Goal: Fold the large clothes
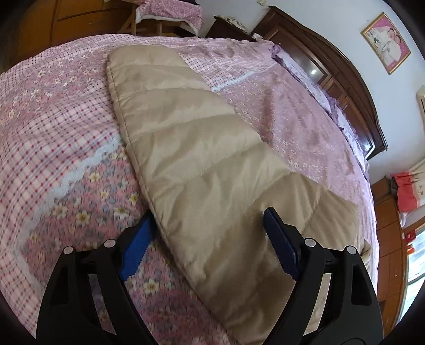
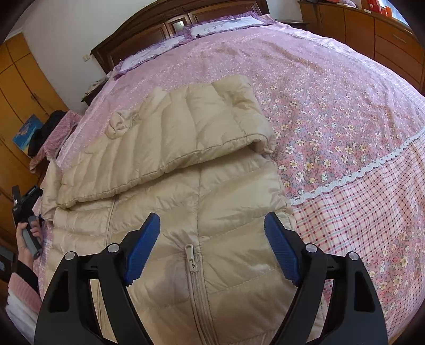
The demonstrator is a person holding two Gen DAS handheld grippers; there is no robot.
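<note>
A beige quilted down jacket lies flat on the pink bed, zipper up. One sleeve is folded across its upper part. In the left wrist view a long beige part of the jacket stretches away across the quilt. My left gripper is open, its blue pads either side of the jacket's near edge, empty. My right gripper is open above the jacket's front near the zipper pull, empty. The left hand and its gripper handle show at the left edge of the right wrist view.
The bed has a pink floral and plaid quilt with a white lace strip. A dark wooden headboard and pillows are at the far end. Wooden wardrobes and drawers stand around the bed.
</note>
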